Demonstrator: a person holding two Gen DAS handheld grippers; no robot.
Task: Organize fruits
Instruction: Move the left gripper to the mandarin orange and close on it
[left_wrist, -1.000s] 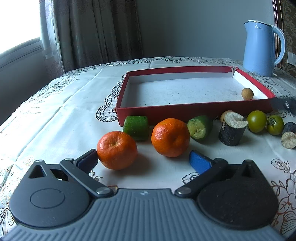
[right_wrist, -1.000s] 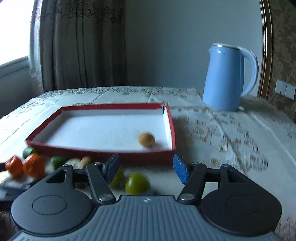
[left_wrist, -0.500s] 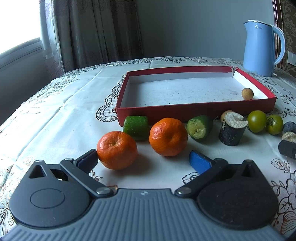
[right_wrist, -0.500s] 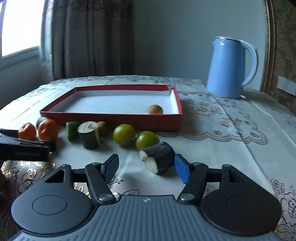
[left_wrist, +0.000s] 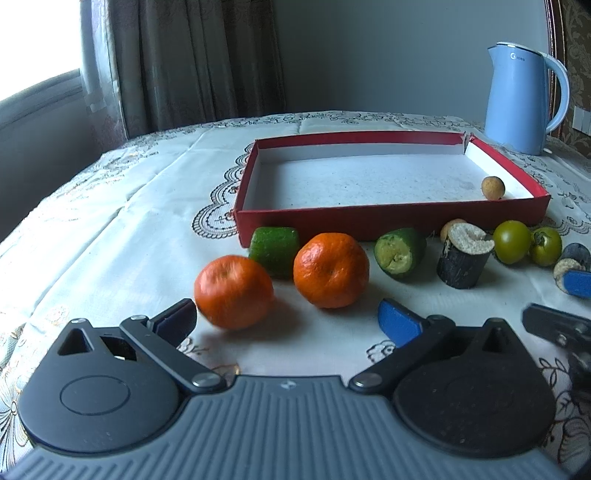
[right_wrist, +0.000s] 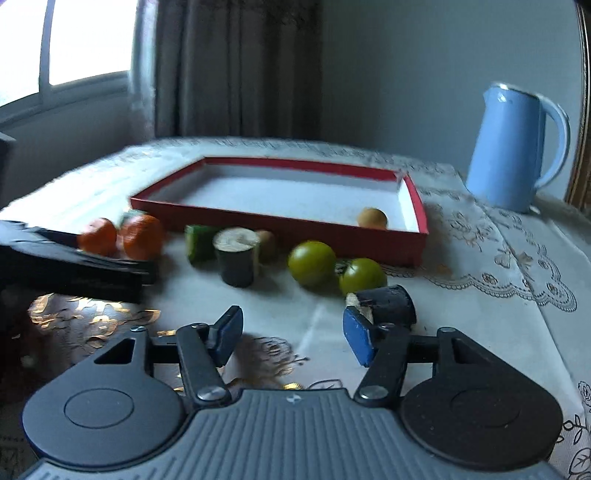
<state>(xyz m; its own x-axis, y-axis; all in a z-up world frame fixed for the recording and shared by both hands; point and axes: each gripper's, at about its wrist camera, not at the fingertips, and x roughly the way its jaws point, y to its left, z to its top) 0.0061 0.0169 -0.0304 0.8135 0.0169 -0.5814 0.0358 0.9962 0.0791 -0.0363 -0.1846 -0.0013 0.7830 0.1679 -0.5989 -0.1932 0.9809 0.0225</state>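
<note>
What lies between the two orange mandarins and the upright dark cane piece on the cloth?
A cut green piece, lying on its side with its pale cut face showing, lies between the mandarins and the cane piece. The left wrist view shows it best.

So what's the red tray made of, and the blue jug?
The red tray looks like cardboard, matte red outside and white inside: its walls are thin and folded, and one far corner gapes open. The blue jug is smooth with a soft sheen and a metal-looking rim; painted metal or plastic, I can't tell which.
</note>
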